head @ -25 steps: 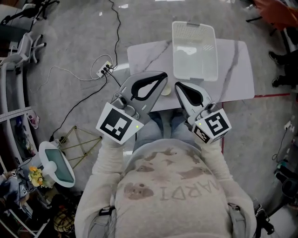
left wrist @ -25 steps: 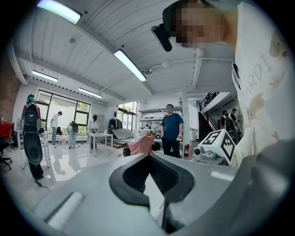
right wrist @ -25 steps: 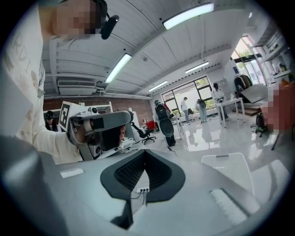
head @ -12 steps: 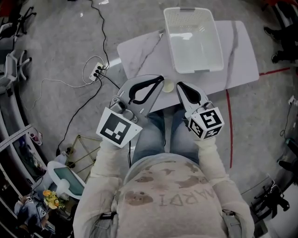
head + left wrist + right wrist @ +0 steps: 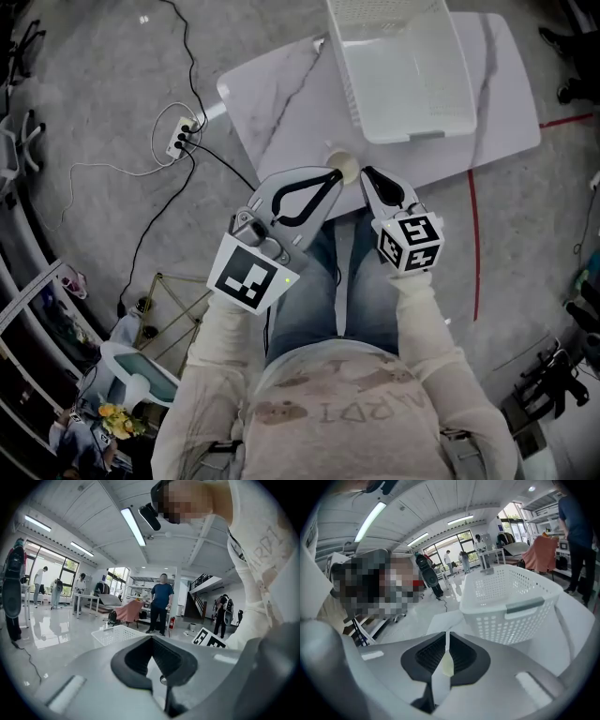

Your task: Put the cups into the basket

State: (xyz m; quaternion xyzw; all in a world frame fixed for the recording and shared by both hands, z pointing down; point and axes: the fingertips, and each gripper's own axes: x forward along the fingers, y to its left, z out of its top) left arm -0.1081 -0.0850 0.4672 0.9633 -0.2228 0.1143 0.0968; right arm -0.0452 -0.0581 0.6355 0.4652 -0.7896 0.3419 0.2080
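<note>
In the head view, a cream cup (image 5: 343,167) stands at the near edge of the white worktop (image 5: 281,103), just between the tips of the left gripper (image 5: 330,176) and the right gripper (image 5: 367,174), with the white basket (image 5: 403,75) further back. The left gripper view shows its fingers (image 5: 129,660) meeting at the tip with nothing between them, the basket (image 5: 115,634) beyond. The right gripper view shows its fingers (image 5: 426,656) parted by only a thin slit, gripping nothing, the basket (image 5: 506,606) close ahead.
</note>
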